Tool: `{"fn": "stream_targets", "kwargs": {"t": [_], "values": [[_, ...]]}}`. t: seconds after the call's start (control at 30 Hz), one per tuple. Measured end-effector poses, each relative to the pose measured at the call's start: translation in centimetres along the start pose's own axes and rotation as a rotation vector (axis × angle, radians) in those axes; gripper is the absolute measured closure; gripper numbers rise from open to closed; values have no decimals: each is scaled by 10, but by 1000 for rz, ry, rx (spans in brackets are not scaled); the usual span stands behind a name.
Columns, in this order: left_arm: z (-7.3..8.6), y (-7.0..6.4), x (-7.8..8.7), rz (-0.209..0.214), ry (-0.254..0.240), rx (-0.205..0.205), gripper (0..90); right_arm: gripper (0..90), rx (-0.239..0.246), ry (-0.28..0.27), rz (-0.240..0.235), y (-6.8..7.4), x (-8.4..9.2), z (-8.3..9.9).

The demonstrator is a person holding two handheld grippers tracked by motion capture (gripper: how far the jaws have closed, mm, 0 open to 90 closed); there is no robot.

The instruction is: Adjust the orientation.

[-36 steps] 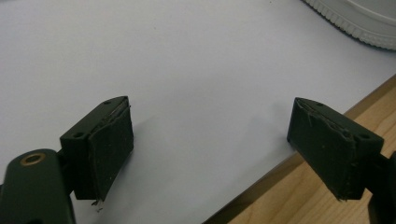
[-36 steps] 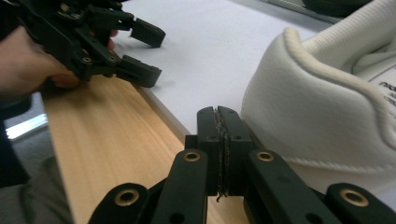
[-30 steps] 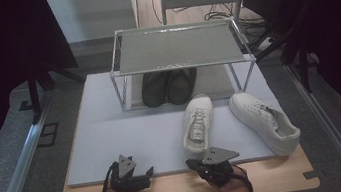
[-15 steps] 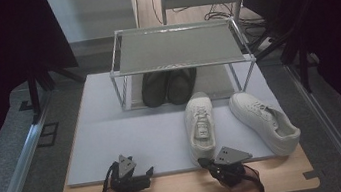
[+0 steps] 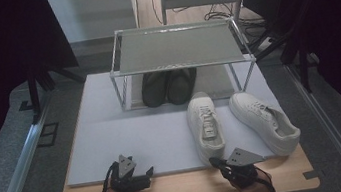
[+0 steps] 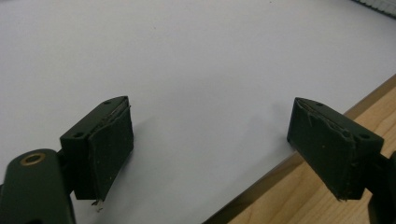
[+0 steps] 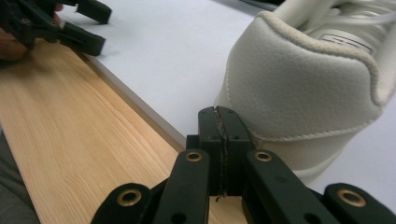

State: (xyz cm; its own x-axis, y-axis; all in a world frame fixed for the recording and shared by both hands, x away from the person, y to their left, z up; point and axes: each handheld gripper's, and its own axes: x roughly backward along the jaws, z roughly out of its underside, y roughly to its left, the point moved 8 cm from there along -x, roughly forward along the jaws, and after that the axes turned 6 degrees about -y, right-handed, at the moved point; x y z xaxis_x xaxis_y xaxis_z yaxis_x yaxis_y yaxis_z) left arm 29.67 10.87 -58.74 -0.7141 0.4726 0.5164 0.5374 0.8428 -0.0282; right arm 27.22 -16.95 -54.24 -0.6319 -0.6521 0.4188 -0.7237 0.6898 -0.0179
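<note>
Pulling back from the near white sneaker point(image 5: 205, 127) on the worktop point(image 5: 181, 188), right tongs point(image 7: 219, 122) are sitting closed and empty, left tongs point(image 6: 210, 144) gaping wide; probably awaiting a re-grasp.

Four shoes in all: two white sneakers, one point(image 5: 205, 127) lying beside the other point(image 5: 264, 120) on the mat, and two dark shoes, one point(image 5: 154, 88) next to the other point(image 5: 180, 85), under the rack. One metal rack point(image 5: 179, 47) with a single mesh shelf. One pale grey mat point(image 5: 128, 132). One wooden tabletop point(image 5: 186, 189). Two hand-held tools, the left tool point(image 5: 145, 176) and the right tool point(image 5: 216, 162), each with two black jaws.
</note>
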Motion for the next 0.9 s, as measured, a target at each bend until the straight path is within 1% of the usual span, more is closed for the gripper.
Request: {"fn": "stream_targets", "kwargs": {"t": [0.27,0.5,0.7,0.9], "values": [[0,0,0,0,0,0,143,900,-34,-5,49,-18,18,8],[0,0,0,0,0,-1,143,900,-52,-6,95,-34,32,15],[0,0,0,0,0,-1,143,900,-65,3,126,-47,41,19],[0,0,0,0,0,-1,143,899,-94,10,161,-61,51,25]]}}
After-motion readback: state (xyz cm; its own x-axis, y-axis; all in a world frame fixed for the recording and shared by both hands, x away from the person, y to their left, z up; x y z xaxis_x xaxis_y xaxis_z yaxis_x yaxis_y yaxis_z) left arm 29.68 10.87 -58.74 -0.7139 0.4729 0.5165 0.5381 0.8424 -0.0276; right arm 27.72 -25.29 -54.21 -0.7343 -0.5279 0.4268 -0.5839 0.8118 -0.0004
